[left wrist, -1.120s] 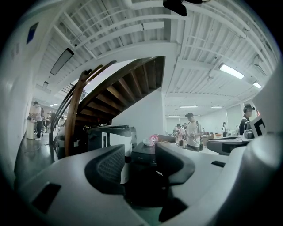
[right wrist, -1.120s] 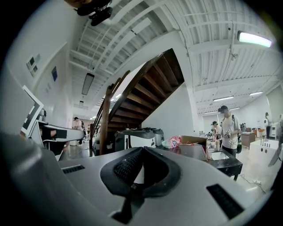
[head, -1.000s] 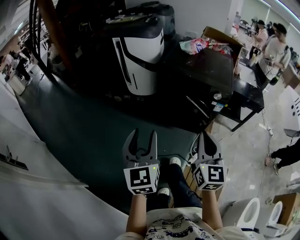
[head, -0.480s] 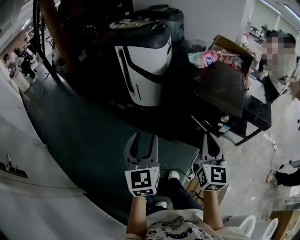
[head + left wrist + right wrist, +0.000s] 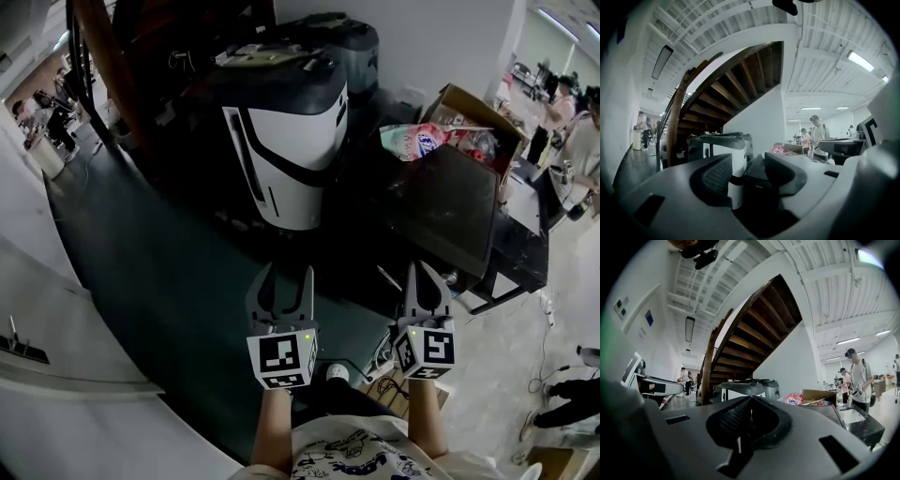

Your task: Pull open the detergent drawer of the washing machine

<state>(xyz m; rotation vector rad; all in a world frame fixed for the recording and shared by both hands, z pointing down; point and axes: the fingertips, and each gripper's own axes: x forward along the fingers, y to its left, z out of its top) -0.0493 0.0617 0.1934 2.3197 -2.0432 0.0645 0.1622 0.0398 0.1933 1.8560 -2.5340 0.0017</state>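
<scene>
- The left gripper (image 5: pixel 289 274) is held out in the air with its jaws spread wide and nothing between them. The right gripper (image 5: pixel 419 278) has its jaws pressed together, also on nothing.
- Both point at the white-and-black washing machine (image 5: pixel 286 141), which stands well ahead of them across a dark floor mat (image 5: pixel 169 272).
- A lower dark machine (image 5: pixel 441 211) sits just right of the white-and-black one. Behind that is a cardboard box (image 5: pixel 473 112) with a pink bag (image 5: pixel 412 141).
- I can't make out a detergent drawer on either machine, so nothing has been pulled yet and the task has not begun.
- Risk: with two machines side by side, the reach could go to the wrong front or to a panel seam instead of the drawer.
- Risk: the right gripper, pinched as it is, would only bump the drawer face. The left one looks better placed to hook the edge.
- Risk: cables (image 5: pixel 382 339) lie on the floor on the near side of the dark machine and could catch a foot on the way in.
- Writing: the bag has blue print and the dark machine's front carries a small pale mark, both too small to read. The gripper cubes show only square patterns.
</scene>
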